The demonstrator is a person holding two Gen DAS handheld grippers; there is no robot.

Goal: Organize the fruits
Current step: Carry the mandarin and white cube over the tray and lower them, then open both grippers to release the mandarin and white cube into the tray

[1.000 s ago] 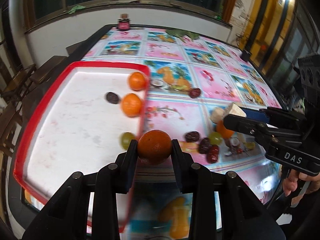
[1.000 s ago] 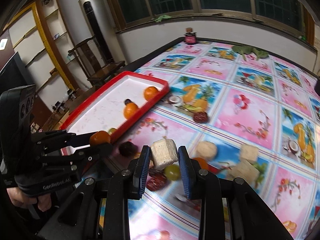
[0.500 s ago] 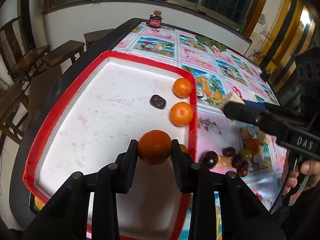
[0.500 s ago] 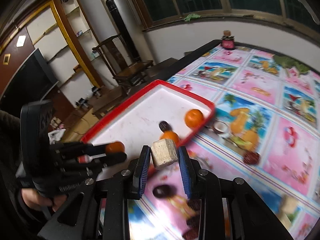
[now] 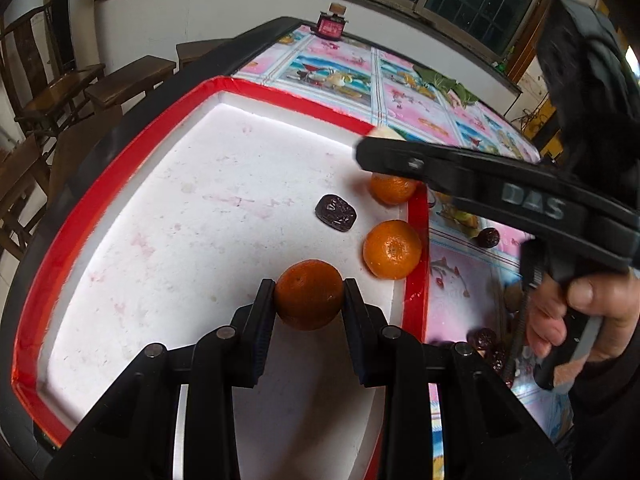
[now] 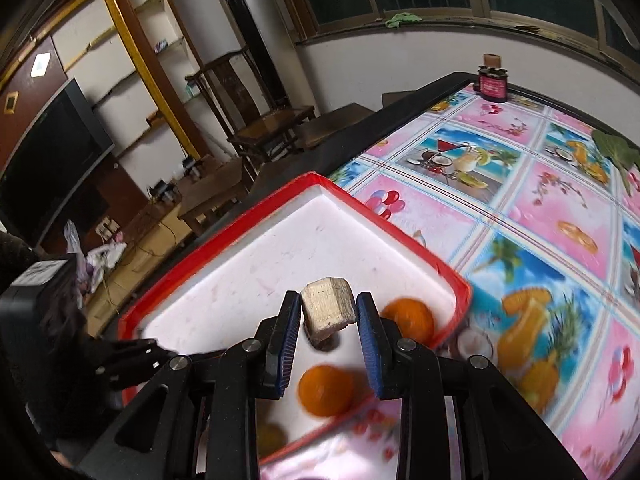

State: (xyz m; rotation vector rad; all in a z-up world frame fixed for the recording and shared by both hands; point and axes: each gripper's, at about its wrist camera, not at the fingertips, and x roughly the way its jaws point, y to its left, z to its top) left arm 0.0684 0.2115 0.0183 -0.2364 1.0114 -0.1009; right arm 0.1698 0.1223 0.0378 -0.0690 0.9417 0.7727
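Observation:
My left gripper (image 5: 309, 286) is shut on an orange (image 5: 309, 300), held just above the white tray with a red rim (image 5: 100, 200) near its right side. Two more oranges (image 5: 393, 249) (image 5: 392, 189) and a dark date (image 5: 335, 213) lie in the tray by the right rim. My right gripper (image 6: 328, 300) is shut on a beige cube-shaped fruit chunk (image 6: 328, 314) over the tray's far right part. In the left wrist view the right gripper (image 5: 370, 148) reaches in from the right, a hand (image 5: 568, 312) on its grip.
Dark dates (image 5: 490, 237) (image 5: 482, 338) lie on the patterned tablecloth (image 6: 540, 200) right of the tray. A red jar (image 6: 493, 80) stands at the table's far end, green leaves (image 6: 616, 148) beside it. Wooden chairs (image 5: 60, 88) stand past the table's left edge.
Both grippers have moved left from the fruit pile on the cloth to over the tray, each still holding its piece. The left one has sunk closer to the tray floor.

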